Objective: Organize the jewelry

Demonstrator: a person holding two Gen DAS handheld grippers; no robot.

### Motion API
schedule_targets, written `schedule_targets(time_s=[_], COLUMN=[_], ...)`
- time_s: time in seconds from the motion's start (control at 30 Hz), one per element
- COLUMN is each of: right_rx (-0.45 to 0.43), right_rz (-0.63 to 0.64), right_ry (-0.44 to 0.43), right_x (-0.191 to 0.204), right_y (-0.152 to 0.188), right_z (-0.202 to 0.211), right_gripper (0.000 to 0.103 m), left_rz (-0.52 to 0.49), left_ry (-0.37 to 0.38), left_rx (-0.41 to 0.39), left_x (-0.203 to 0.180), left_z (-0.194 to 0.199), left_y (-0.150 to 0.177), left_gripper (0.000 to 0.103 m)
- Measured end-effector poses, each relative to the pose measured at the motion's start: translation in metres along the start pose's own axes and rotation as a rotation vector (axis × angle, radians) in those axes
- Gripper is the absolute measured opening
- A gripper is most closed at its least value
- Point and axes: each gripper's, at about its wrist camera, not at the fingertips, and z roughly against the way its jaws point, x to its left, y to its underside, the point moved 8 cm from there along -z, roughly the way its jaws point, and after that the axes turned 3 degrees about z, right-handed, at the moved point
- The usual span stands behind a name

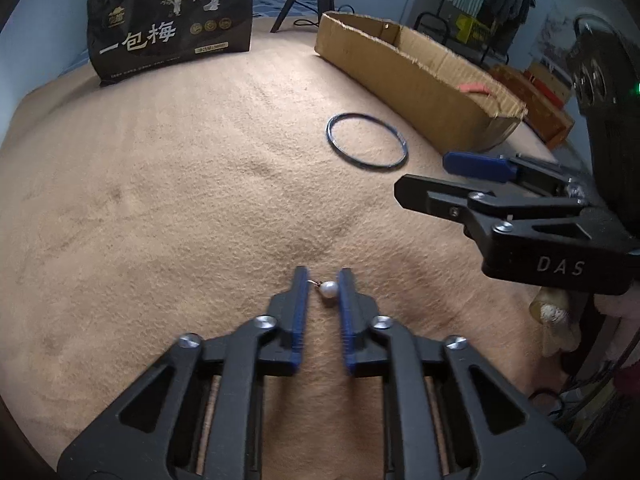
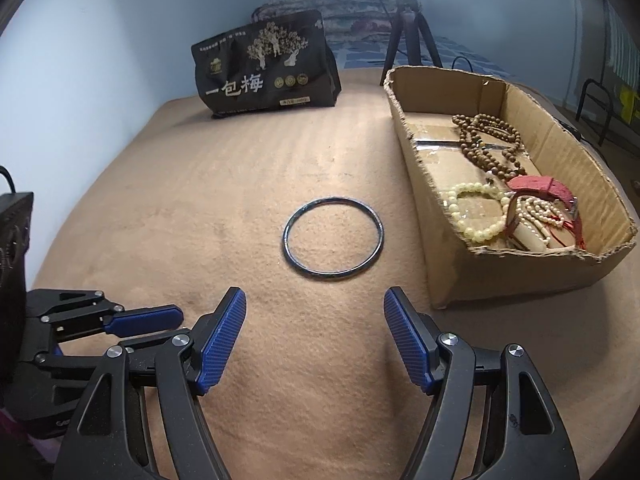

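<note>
A small pearl earring (image 1: 329,290) with a thin wire hook lies on the tan blanket (image 1: 180,200). My left gripper (image 1: 324,280) is shut on it, the pearl against the right pad and the hook against the left. A dark thin bangle (image 2: 328,278) (image 1: 372,165) lies flat ahead of my right gripper (image 2: 315,294), which is open and holds nothing. The cardboard box (image 2: 512,276) (image 1: 400,68) to the right holds brown wooden beads (image 2: 488,140), a cream bead bracelet (image 2: 476,216) and a red strap (image 2: 544,190). The right gripper (image 1: 432,176) hovers near the box's end.
A black snack bag (image 2: 264,68) (image 1: 172,20) stands at the back of the blanket. Behind the box stands a tripod (image 2: 412,20). One of the left gripper's blue fingers (image 2: 144,320) shows at the lower left of the right wrist view.
</note>
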Motion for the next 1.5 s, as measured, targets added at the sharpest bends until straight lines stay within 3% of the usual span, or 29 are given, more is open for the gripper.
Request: schedule_targets(time_s=[0.97, 1.17, 1.27, 1.5], right_rx=[0.034, 0.023, 0.014, -0.006], right_rz=[-0.046, -0.056, -0.047, -0.049], right_ry=[0.236, 0.252, 0.246, 0.232], right_x=[0.004, 0.004, 0.006, 0.005], right_y=[-0.021, -0.022, -0.023, -0.023], right_z=[-0.050, -0.051, -0.050, -0.047], right_gripper=[0.073, 0.074, 0.067, 0.066], left_rz=[-0.010, 0.001, 0.006, 0.014], left_ry=[0.047, 0.038, 0.034, 0.025], left_rx=[-0.003, -0.005, -0.007, -0.008], left_x=[0.021, 0.027, 0.029, 0.028], left_z=[0.007, 0.008, 0.008, 0.011], left_y=[0.003, 0.003, 0.003, 0.003], left_gripper=[0.007, 0.007, 0.007, 0.007])
